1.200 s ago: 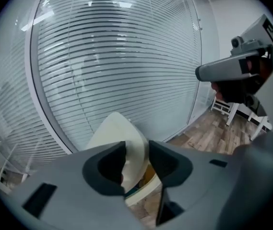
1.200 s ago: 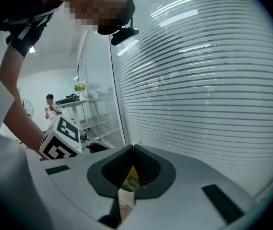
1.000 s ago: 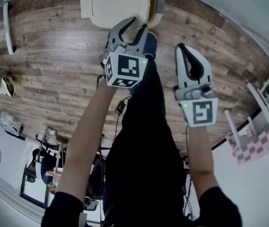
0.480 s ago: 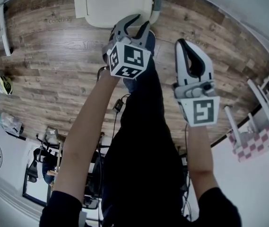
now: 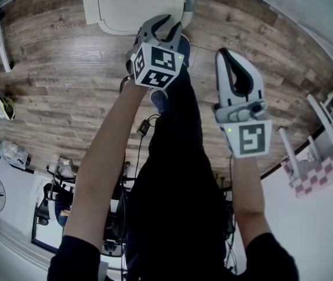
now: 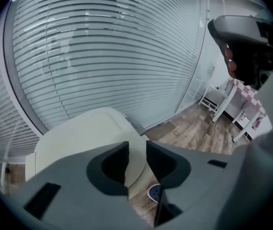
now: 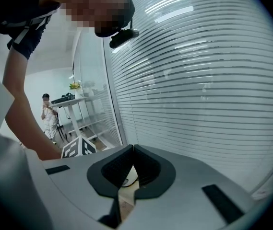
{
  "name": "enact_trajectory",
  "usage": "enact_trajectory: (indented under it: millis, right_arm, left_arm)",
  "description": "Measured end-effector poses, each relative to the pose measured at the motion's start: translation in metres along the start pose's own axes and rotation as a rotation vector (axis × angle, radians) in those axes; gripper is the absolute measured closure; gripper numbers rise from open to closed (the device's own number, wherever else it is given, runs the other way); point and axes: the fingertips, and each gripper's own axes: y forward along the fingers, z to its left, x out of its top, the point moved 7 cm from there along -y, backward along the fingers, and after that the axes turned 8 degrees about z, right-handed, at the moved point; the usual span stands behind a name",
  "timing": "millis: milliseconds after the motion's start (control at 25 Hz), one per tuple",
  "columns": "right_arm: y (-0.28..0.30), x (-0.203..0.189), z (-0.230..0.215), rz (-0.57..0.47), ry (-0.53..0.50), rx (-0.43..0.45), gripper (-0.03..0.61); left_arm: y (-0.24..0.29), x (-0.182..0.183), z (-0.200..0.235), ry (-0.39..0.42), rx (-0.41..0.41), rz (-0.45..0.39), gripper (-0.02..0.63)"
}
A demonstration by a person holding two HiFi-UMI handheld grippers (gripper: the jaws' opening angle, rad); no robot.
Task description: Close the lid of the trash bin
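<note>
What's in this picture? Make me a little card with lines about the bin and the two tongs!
bin lid: cream, looks down or almost down
left tongs: over the lid's near edge, jaws a little apart, just been closing, nothing pinched between them
right tongs: shut, empty, off to the side of the bin
floor: brown wood planks

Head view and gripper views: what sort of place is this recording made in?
Probably an office or lab room: there is a wood-plank floor, a glass wall with horizontal blinds, and a white desk further back.
</note>
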Motion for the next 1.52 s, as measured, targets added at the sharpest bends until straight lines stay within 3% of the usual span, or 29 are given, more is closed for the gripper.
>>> enact_trajectory:
  millis: [360, 560, 720, 880, 1080, 1520]
  right_arm:
    - [0.003, -0.003, -0.011, 0.006, 0.003, -0.012, 0.574]
    - [0.003, 0.001, -0.012, -0.005, 0.009, -0.017, 0.574]
    - [0.003, 0.001, -0.013, -0.006, 0.008, -0.014, 0.574]
    - [0.0, -0.001, -0.013, -0.006, 0.01, -0.011, 0.574]
    - [-0.002, 0.0, -0.012, -0.011, -0.004, -0.004, 0.574]
    - [-0.032, 0.019, 0.007, -0.048, -0.027, 0.011, 0.574]
  left_arm:
    - [0.011, -0.002, 0.002, -0.03, -0.028, 0.014, 0.5]
    - [0.015, -0.005, 0.001, 0.005, -0.025, 0.028, 0.5]
    - [0.017, -0.004, 0.004, -0.06, -0.045, 0.024, 0.505]
    - [0.016, -0.004, 0.0, -0.066, -0.062, 0.015, 0.502]
    - [0.002, -0.003, 0.002, -0.105, -0.115, -0.047, 0.459]
    - [-0.082, 0.016, 0.009, -0.129, -0.053, -0.191, 0.379]
